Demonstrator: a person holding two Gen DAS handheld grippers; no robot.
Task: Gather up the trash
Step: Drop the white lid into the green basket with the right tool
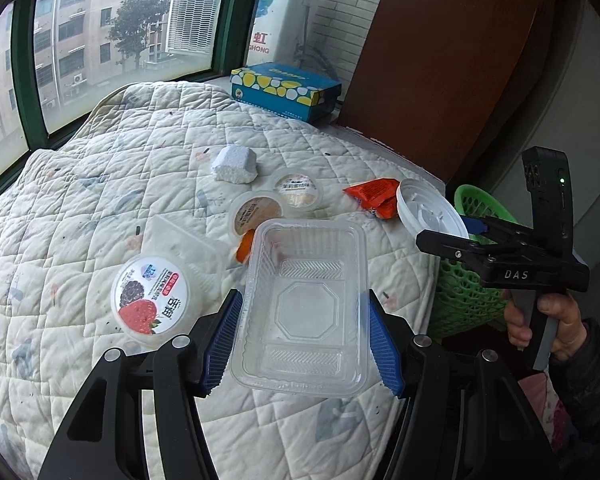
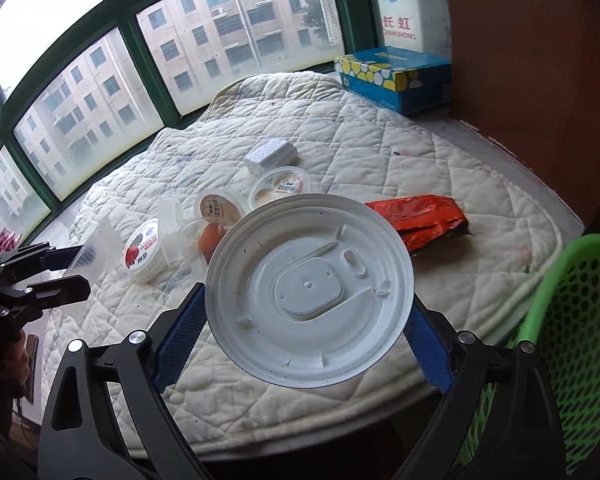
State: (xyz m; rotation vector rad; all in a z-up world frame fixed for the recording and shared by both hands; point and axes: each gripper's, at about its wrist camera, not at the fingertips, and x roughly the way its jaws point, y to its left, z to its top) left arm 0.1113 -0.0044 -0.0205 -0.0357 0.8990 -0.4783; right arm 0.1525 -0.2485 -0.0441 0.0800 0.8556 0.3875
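The right gripper grasps the lid, nearer the basket; the left gripper grasps the tray, farther off.

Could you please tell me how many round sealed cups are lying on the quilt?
3: berry cup nearest, brown cup mid-quilt, pale cup beside the foam block. Others may be hidden.

I am seeing soft overcast daylight coming through the window, casting faint shadows; both fisheye views are bending strongly and darkening at the corners, staying sharp centrally.
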